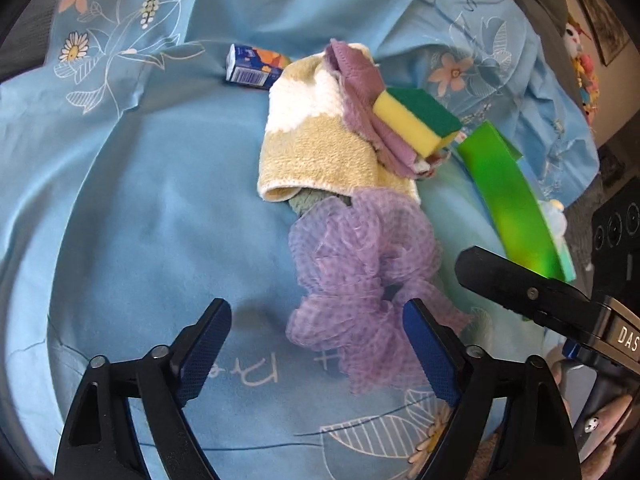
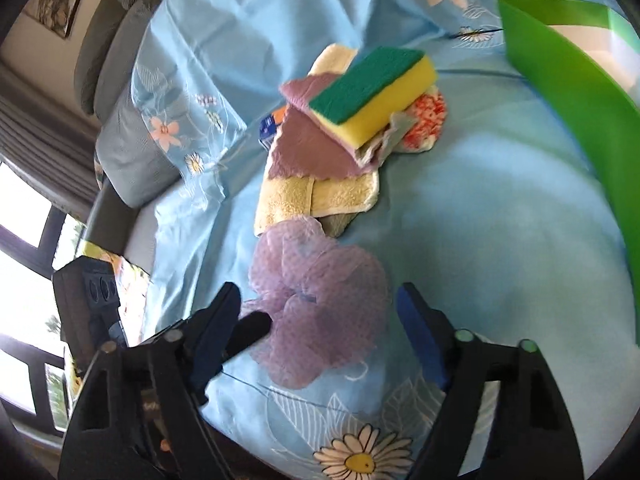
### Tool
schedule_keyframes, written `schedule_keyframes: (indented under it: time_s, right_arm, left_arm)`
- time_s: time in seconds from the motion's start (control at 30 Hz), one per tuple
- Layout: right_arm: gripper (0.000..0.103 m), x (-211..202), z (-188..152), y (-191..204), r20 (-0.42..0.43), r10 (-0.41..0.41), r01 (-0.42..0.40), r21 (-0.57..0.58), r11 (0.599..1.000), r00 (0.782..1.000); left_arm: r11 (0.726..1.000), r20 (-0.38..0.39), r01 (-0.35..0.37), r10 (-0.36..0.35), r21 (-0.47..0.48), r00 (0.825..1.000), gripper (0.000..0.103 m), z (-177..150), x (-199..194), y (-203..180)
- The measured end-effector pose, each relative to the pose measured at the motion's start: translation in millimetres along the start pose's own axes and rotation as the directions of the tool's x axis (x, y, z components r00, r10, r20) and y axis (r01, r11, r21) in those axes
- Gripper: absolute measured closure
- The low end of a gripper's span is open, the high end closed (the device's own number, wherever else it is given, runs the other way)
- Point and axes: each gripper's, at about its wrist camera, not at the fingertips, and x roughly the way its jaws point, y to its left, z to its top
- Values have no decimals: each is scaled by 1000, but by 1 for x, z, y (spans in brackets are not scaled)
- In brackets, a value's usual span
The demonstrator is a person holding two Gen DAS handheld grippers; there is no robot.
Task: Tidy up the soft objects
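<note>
A blue floral sheet (image 1: 168, 208) is being spread over the surface, grey cushions (image 2: 120, 40) being glimpsed behind. The lilac mesh puff (image 2: 320, 300) is being straddled by both tongs, left (image 1: 316, 352) and right (image 2: 320, 340), spread and released.

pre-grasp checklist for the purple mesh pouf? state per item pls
1. Right hand-held gripper open around the purple mesh pouf: ok.
2. Pads pressing on the pouf: not ok, no squeeze visible.
3. Left hand-held gripper open, pouf partly between its fingers: ok.
4. Both grippers crowd the same pouf: not ok.
5. Sponge sits on the towel pile, clear of the grasp: ok.
6. Green bin within view, its inside contents: cannot tell.
</note>
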Motion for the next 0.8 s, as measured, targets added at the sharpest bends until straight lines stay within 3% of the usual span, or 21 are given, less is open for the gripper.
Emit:
schedule_keyframes:
  time_s: [0.13, 0.17, 0.2, 0.33, 0.4, 0.57, 0.8]
  right_arm:
    - [39, 19, 3, -8, -41, -30, 30, 12, 999, 999]
    - [43, 26, 3, -11, -60, -32, 33, 24, 999, 998]
    - [47, 29, 2, -13, -71, -26, 28, 34, 999, 997]
    - [62, 34, 1, -18, -80, 42, -37, 55, 998, 996]
    - [80, 40, -2, -21, -98, 91, -83, 87, 993, 991]
    - [87, 36, -8, -26, -83, 125, -116, 111, 987, 989]
    - [88, 3, -4, -19, 7, 138, -138, 82, 987, 990]
  left_arm:
    - [1000, -7, 3, -3, 12, 1000, 22, -3, 7, -5]
    - [1000, 0, -9, 9, 27, 1000, 28, -3, 8, -7]
    - [999, 9, -26, 26, 44, 1000, 45, -4, 9, -11]
    - [996, 19, -32, 31, 79, 999, 65, -4, 13, -19]
    - [995, 14, -8, 7, 97, 1000, 73, -5, 15, -24]
    - [989, 48, -34, 28, 141, 998, 76, -4, 12, -36]
    - [984, 123, -10, -13, 180, 992, 77, 9, -8, -59]
